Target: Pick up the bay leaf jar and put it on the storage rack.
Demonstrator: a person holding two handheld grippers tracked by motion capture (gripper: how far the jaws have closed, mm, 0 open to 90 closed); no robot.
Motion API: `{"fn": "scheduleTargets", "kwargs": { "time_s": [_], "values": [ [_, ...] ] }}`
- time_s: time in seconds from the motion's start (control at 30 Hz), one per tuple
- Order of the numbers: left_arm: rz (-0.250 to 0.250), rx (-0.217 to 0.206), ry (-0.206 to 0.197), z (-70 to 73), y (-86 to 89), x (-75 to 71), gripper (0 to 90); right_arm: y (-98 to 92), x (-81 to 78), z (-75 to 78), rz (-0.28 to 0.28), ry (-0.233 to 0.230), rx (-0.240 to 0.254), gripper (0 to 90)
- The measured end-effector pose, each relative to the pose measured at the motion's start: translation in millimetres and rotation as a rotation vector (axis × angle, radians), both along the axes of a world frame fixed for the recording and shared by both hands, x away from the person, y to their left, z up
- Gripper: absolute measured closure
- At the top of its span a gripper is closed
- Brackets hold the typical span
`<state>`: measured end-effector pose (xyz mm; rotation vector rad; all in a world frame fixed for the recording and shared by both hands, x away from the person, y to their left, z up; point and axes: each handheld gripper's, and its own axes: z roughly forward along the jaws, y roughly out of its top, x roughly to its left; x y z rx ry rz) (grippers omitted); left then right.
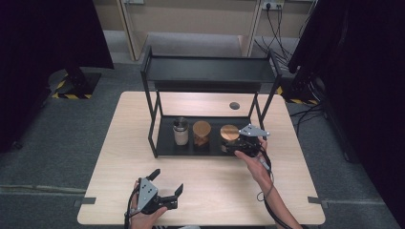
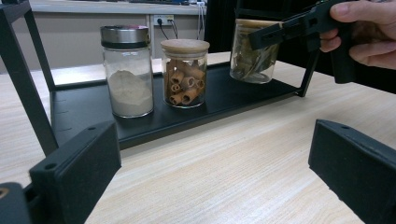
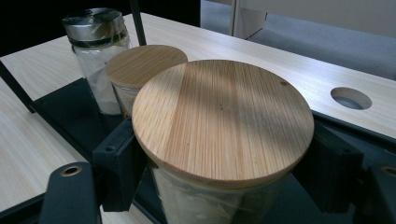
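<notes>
A glass jar of dried leaves with a round wooden lid (image 3: 223, 119) is at the right end of the black rack's lower tray (image 1: 167, 145). My right gripper (image 1: 235, 143) is shut on this jar (image 1: 229, 132), one black pad (image 3: 122, 156) pressed on each side just under the lid. I cannot tell whether the jar rests on the tray or hangs just above it. My left gripper (image 1: 167, 182) is open above the table's front edge, its jaws (image 2: 215, 177) wide apart with nothing between them, facing the rack.
A cinnamon-stick jar (image 2: 185, 72) and a metal-capped powder jar (image 2: 127, 70) stand left of the held jar on the tray. The rack's top shelf (image 1: 210, 69) overhangs them on thin posts. A cable hole (image 1: 234, 105) lies behind the rack.
</notes>
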<state>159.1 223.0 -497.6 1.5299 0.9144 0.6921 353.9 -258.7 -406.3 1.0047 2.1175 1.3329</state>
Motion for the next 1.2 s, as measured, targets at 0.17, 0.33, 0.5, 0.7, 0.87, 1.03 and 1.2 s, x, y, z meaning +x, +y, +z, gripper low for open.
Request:
{"fn": "scheduleTargets", "kwargs": {
  "time_s": [0.17,0.33,0.5,0.7,0.87,1.03,1.2],
  "values": [
    [0.0,0.0,-0.001,0.0,0.0,-0.1,1.3,5.1,4.7,-2.1,-0.01,0.006,-0.013,25.2],
    [0.0,-0.002,0.0,-0.1,0.1,-0.1,1.3,8.3,9.5,-5.5,-0.022,0.017,-0.021,25.2],
    [0.0,-0.002,-0.001,0.0,0.2,-0.1,1.3,10.7,13.9,-9.6,-0.032,0.02,-0.025,25.2],
    [0.0,-0.001,-0.002,0.0,0.2,-0.1,1.3,15.0,18.0,-12.3,-0.04,0.021,-0.036,25.2],
    [0.0,-0.001,-0.002,0.1,0.5,-0.1,1.3,17.6,21.3,-15.1,-0.043,0.025,-0.045,25.2],
    [0.0,-0.002,-0.002,0.0,0.4,0.0,1.3,18.3,24.3,-18.6,-0.05,0.035,-0.051,25.2],
    [0.001,-0.001,-0.001,0.1,0.5,0.1,1.3,17.2,25.1,-20.4,-0.049,0.035,-0.048,25.1]
  ]
}}
